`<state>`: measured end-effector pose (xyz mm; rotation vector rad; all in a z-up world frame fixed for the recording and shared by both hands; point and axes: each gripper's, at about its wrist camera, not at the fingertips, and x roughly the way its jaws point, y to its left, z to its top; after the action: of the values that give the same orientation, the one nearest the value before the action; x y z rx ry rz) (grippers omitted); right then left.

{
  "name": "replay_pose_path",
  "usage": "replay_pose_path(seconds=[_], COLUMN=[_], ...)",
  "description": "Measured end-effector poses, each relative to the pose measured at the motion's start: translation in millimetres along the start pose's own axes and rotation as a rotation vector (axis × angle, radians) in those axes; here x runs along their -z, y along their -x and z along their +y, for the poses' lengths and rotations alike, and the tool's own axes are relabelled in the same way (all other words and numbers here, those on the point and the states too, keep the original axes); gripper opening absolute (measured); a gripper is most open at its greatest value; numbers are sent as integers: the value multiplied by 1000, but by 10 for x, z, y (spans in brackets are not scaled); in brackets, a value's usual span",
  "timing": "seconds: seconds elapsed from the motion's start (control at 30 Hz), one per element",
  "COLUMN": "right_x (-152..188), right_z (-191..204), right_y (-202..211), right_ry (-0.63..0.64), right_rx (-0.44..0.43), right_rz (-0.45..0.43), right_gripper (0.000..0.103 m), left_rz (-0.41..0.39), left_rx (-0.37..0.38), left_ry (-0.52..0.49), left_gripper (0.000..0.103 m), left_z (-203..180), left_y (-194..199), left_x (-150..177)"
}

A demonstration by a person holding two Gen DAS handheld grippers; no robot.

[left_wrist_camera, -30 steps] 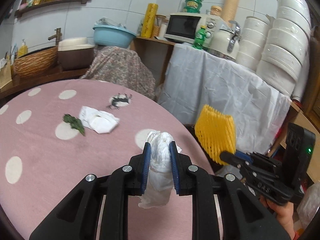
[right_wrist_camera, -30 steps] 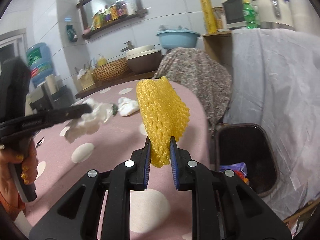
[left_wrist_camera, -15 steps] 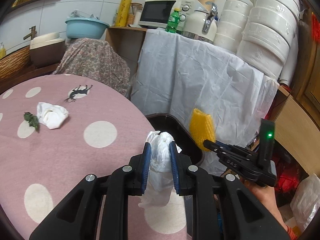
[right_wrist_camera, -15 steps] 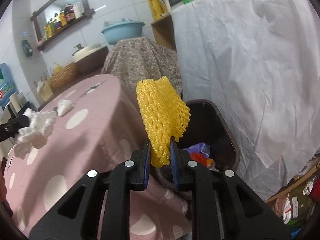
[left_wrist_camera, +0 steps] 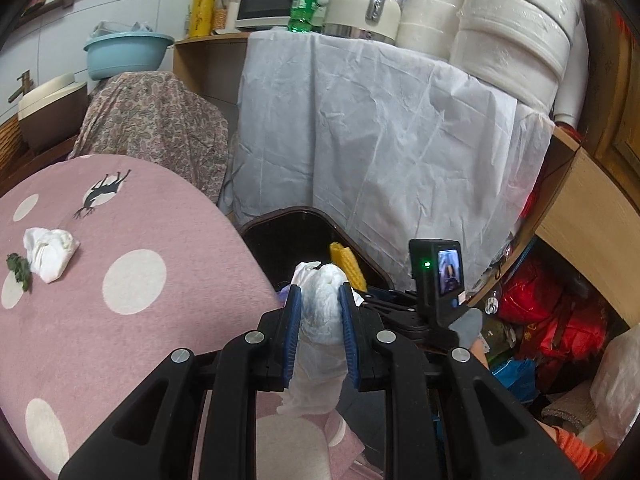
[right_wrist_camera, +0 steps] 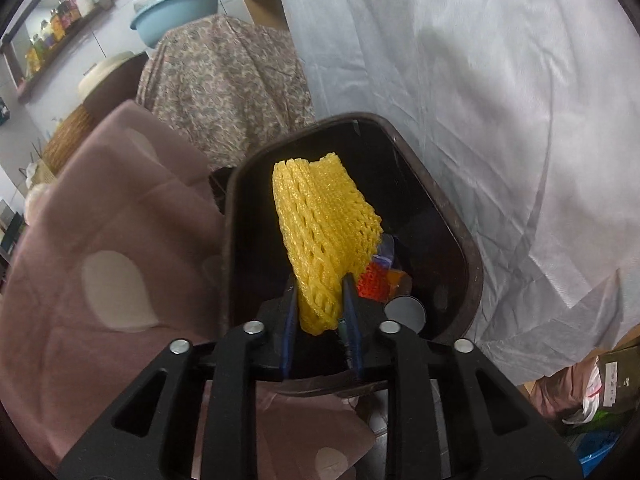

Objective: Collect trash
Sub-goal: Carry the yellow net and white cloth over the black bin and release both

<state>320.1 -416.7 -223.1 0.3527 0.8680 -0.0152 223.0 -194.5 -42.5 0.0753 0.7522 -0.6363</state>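
Yellow foam fruit net (right_wrist_camera: 326, 232) sits between right gripper (right_wrist_camera: 320, 312) fingers, just opening, over the dark brown plastic trash bin (right_wrist_camera: 464, 248). Left gripper (left_wrist_camera: 320, 312) clamps white crumpled tissue (left_wrist_camera: 322, 308). Left on pink dotted tabletop (left_wrist_camera: 160, 320): another tissue wad (left_wrist_camera: 48, 252), green leaf scrap (left_wrist_camera: 19, 270).

a round table (left_wrist_camera: 168, 320) wears a pink cloth with pale dots. on it lie a crumpled white tissue (left_wrist_camera: 50, 250) and, touching it, a green scrap (left_wrist_camera: 19, 270).
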Motion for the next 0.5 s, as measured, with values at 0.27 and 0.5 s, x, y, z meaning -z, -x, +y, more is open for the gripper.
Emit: replay_pose_path(seconds=[0.27,0.5], right_x=[106,222], right_z=[3,-14], right_y=[68,424], right_ry=[-1,-10], right_rx=[21,50], right_rz=[-41,-100], right_gripper=[65,74], left_rz=[52,100], left_rx=[15,27], left_ry=[-15,-18], left_gripper=[20,20], left_z=[-91,-166], left_y=[-294,-630], left_x=[-102,-255])
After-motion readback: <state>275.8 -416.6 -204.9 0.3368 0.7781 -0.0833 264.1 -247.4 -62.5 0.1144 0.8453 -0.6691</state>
